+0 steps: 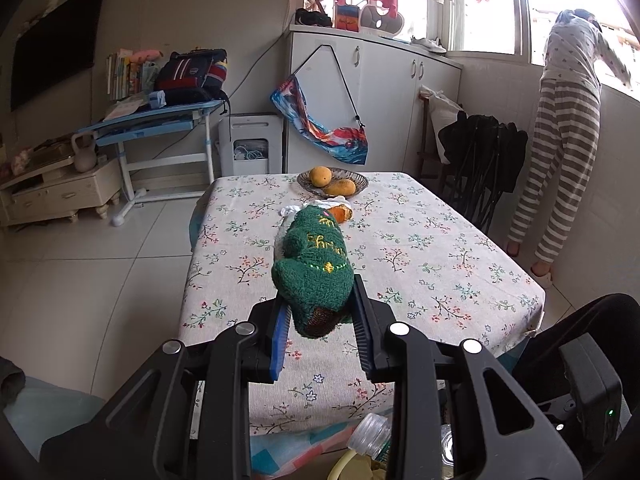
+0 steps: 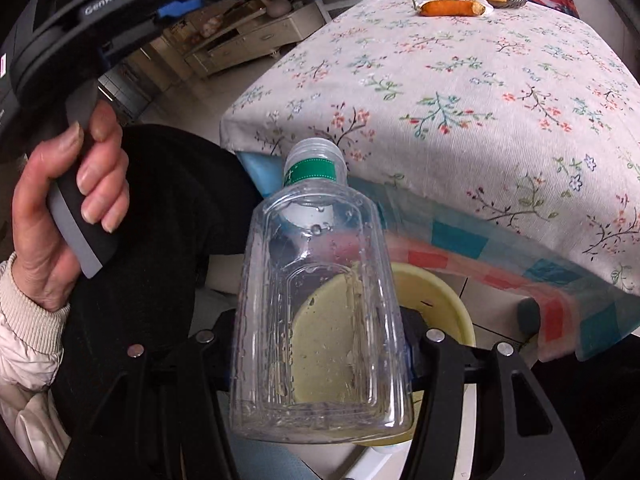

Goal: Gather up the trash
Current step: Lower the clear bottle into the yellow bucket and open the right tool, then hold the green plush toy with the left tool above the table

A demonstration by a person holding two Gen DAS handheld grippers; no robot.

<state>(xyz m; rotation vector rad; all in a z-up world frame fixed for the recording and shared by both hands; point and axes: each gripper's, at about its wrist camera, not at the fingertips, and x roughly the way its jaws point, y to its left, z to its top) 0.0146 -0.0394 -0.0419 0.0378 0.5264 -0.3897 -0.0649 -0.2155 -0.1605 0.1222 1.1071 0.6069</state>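
Clear plastic bottle [image 2: 320,312], uncapped: clamped in right tongs [image 2: 320,360] above yellow bin [image 2: 436,300] at 5 o'clock; risk: wet walls slipping, missing bin. Left tongs [image 1: 320,312]: closed on green knitted mitten [image 1: 316,276].

Left tool [image 1: 320,312] above near end of table [image 1: 440,248], knitted item [image 1: 312,272] between its jaws. Fruit bowl [image 1: 333,182] at far table edge, carrot [image 2: 452,8] just before it. Right tool [image 2: 320,360] below table's near edge, bottle [image 2: 320,300] between its jaws, basin [image 2: 436,296] beneath bottle.
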